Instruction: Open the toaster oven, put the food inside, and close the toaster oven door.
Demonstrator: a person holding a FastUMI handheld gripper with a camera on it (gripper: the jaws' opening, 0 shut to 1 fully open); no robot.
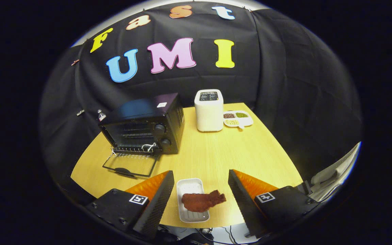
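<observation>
A black toaster oven [146,124] stands at the left of the wooden table [216,153]. Its glass door [130,165] is folded down flat onto the table, and the wire rack [133,148] shows at the opening. A reddish-brown piece of food [202,200] lies across a small white tray [192,200] near the table's front edge and overhangs the tray's right side. My gripper [199,195] is open above that tray, with the food and tray between its two fingers [157,200]. Neither finger touches the food.
A white pop-up toaster [209,110] stands at the back of the table, right of the oven. Beside it lies a white divided dish [238,118] with small heaps of grains or beans. Bare tabletop stretches between the oven and my fingers.
</observation>
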